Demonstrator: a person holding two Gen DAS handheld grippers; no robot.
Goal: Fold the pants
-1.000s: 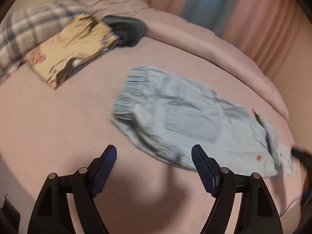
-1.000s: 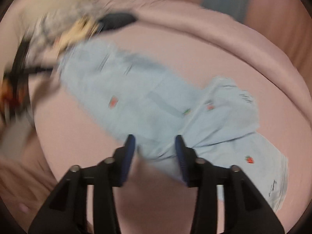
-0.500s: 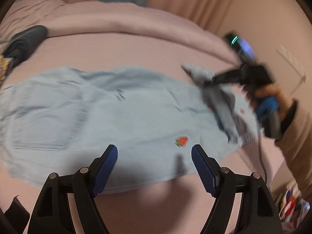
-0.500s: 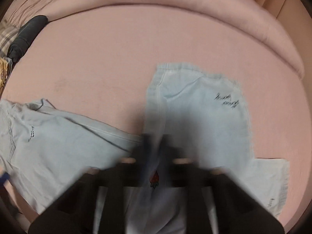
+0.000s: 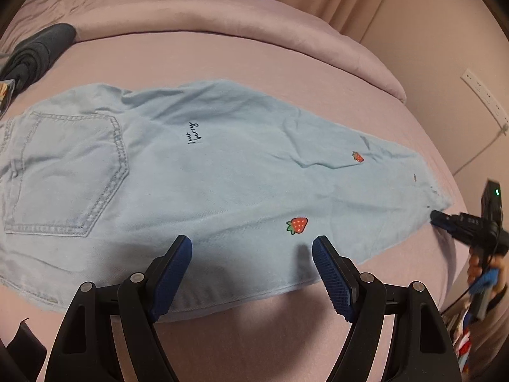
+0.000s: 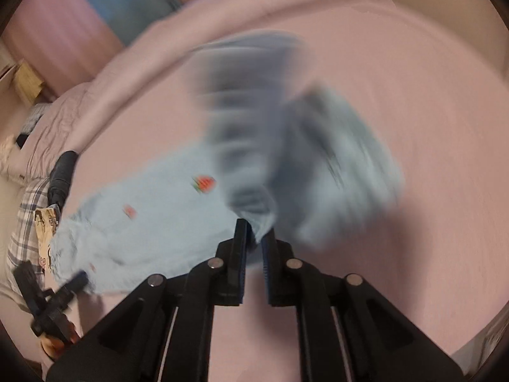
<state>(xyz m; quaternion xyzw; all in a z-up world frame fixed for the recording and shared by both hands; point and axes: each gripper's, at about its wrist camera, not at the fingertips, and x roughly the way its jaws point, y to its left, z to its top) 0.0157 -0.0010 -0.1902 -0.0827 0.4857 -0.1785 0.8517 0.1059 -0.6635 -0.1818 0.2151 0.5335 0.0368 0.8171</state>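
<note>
Now the left claw (image 5: 252, 273) hovers wide apart and empty over the near edge of the light-blue denim pants (image 5: 206, 172), which a second ago lay half bunched and now stretch flat along the pink bed (image 5: 286, 63), both legs stacked. That suggests the lengthwise fold is done. Farther off, the right claw (image 6: 254, 242) is clamped on the hem, blurred mid-lift. Stiff stitched pocket, embroidered strawberries; soft rolled dark garment (image 5: 35, 54) beyond.
</note>
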